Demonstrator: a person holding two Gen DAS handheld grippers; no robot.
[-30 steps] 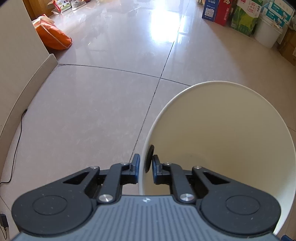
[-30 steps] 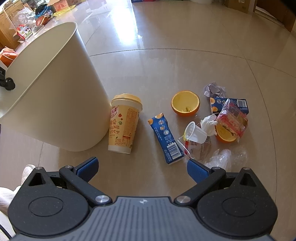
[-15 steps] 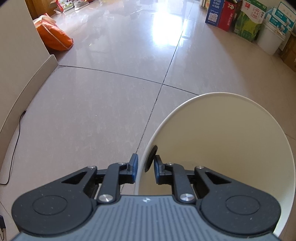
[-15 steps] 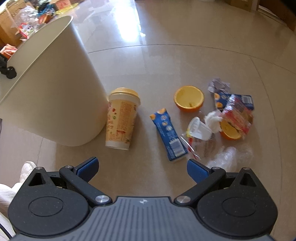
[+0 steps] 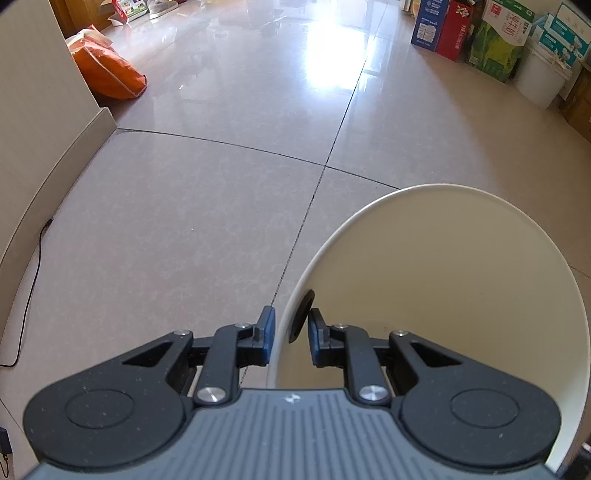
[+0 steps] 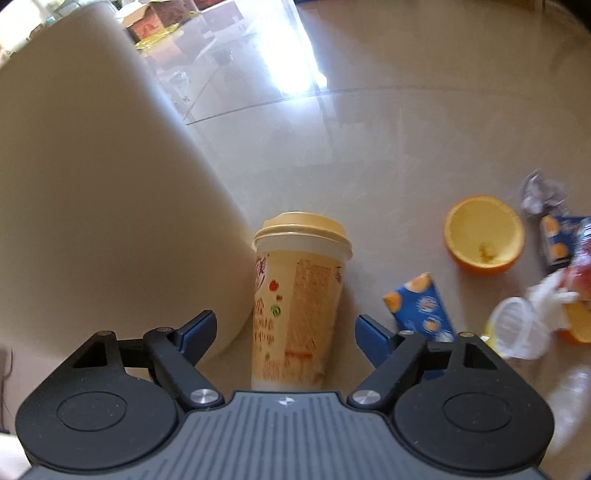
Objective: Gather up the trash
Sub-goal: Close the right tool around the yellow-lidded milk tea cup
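A tall paper cup (image 6: 299,295) with a yellow lid stands upright on the tiled floor (image 6: 369,147), just beside the base of the cream waste bin (image 6: 103,192). The right gripper (image 6: 284,332) reaches down around it: its jaws have just been closing, the cup stands between the two blue pads, and a gap shows on either side, so nothing is gripped.

Past the cup toward the right edge of the floor lie a blue juice carton (image 6: 421,306), a hollowed orange half (image 6: 484,236), a clear plastic cup (image 6: 521,332) on its side, a crumpled wrapper (image 6: 543,192) and a second blue carton (image 6: 557,243), partly blurred.

The left gripper (image 5: 290,338) is clamped on the bin's rim (image 5: 291,295), one pad outside the wall and one inside, with the bin tilted toward it. Beyond, an orange bag (image 5: 107,66) sits by the wall, and cardboard boxes (image 5: 476,33) line the far right edge of the floor.
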